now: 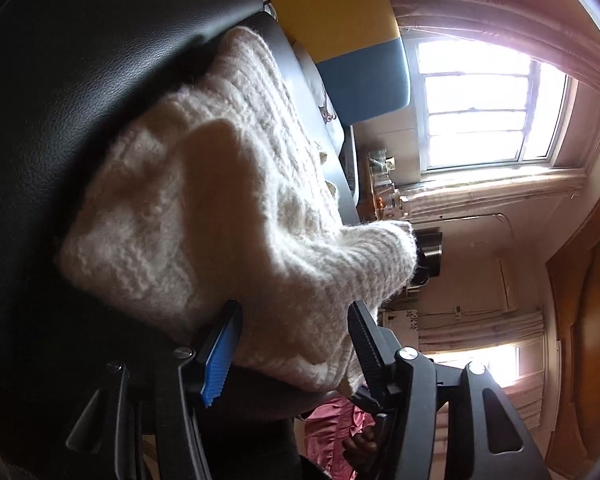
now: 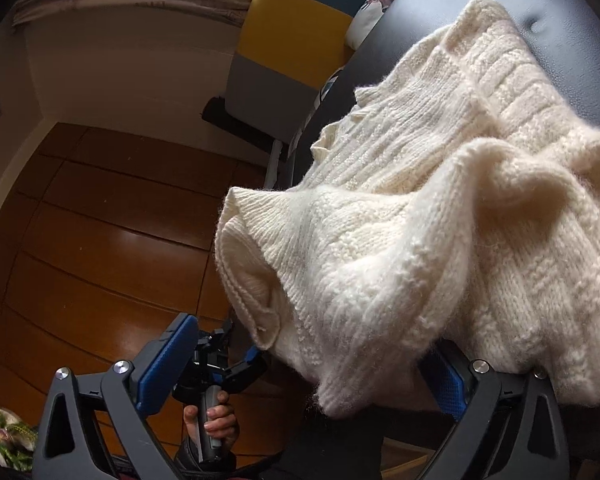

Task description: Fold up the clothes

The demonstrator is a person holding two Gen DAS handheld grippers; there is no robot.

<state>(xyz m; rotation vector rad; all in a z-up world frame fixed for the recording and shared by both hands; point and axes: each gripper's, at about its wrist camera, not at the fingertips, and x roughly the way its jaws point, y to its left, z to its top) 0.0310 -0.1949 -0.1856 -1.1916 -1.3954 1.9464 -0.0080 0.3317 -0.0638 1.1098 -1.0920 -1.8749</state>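
We see a cream knit sweater (image 2: 440, 208) heaped on a black padded surface (image 1: 80, 80), wooden floor (image 2: 100, 220) to the left. Our left gripper (image 1: 296, 336) and right gripper (image 2: 312, 364) both stand spread wide, sweater folds bulging between their fingers, unpinched.

sweater (image 2: 440, 208): fuzzy knit wool | seat (image 1: 80, 80): grained leather | floor (image 2: 100, 220): glossy wood

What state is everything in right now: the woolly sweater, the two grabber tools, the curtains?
Cream sweater: rumpled, not yet folded, draped over the black padded surface, one edge hanging off.
Left gripper: open, fingers either side of a sweater edge.
Right gripper: open, sweater hem lying between its fingers.
Window curtains: drawn aside, daylight coming in.
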